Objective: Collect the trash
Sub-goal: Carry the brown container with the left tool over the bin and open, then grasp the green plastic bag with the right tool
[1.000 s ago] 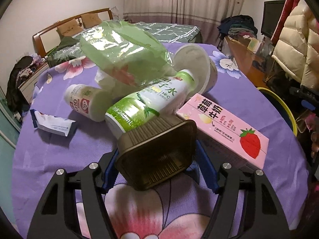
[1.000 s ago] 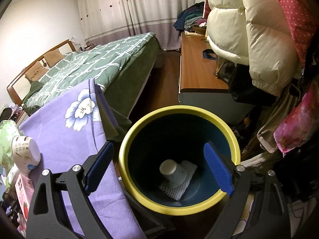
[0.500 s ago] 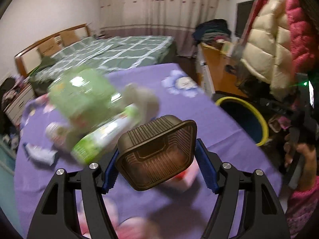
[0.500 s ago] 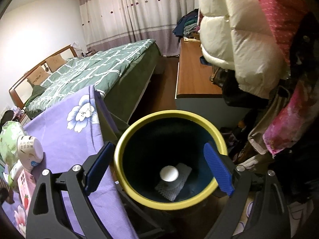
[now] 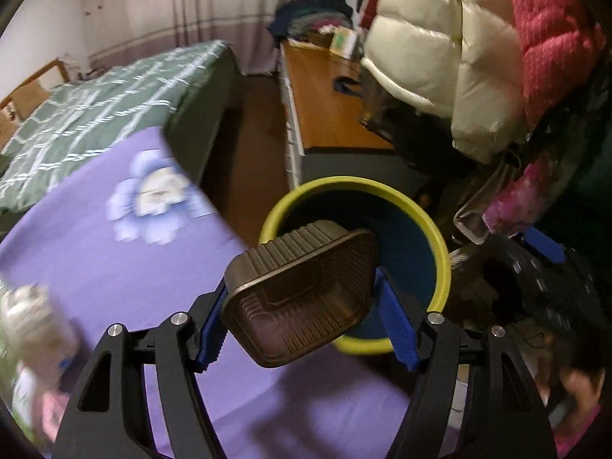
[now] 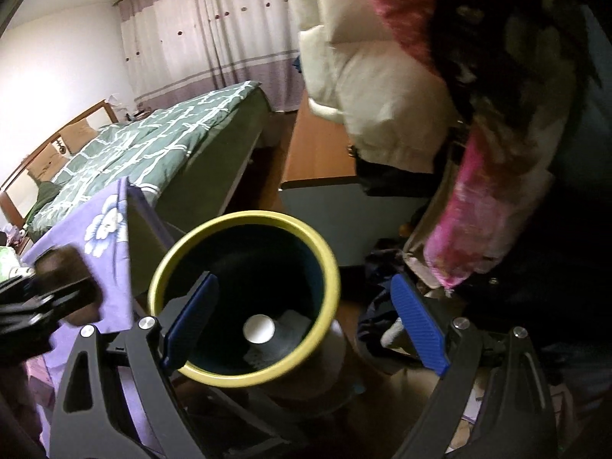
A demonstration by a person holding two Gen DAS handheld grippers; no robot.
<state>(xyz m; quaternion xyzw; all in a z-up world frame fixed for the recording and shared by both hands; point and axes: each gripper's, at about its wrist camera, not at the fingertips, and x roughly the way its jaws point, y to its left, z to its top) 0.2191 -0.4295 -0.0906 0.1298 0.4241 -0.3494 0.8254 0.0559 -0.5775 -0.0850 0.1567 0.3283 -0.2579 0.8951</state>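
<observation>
My left gripper [image 5: 306, 325] is shut on a brown ribbed plastic tray [image 5: 298, 298], held in the air at the near rim of the yellow-rimmed dark bin [image 5: 440, 252]. In the right wrist view the bin [image 6: 325, 260] stands below, holding a white cup [image 6: 259, 329] and a white mesh piece. My right gripper [image 6: 304, 329] is open and empty above the bin. The left gripper with the tray shows blurred at the left of that view [image 6: 61, 290].
The purple flowered tablecloth [image 5: 114, 260] lies left of the bin, with blurred bottles and a carton at its left edge [image 5: 34, 329]. A green bed [image 6: 160, 145], a wooden cabinet [image 5: 329, 114] and hanging padded coats [image 5: 440, 61] surround the bin.
My left gripper has swung right with the tray, from over the table's trash to the bin's rim. My right gripper has drawn back to the right of the bin.
</observation>
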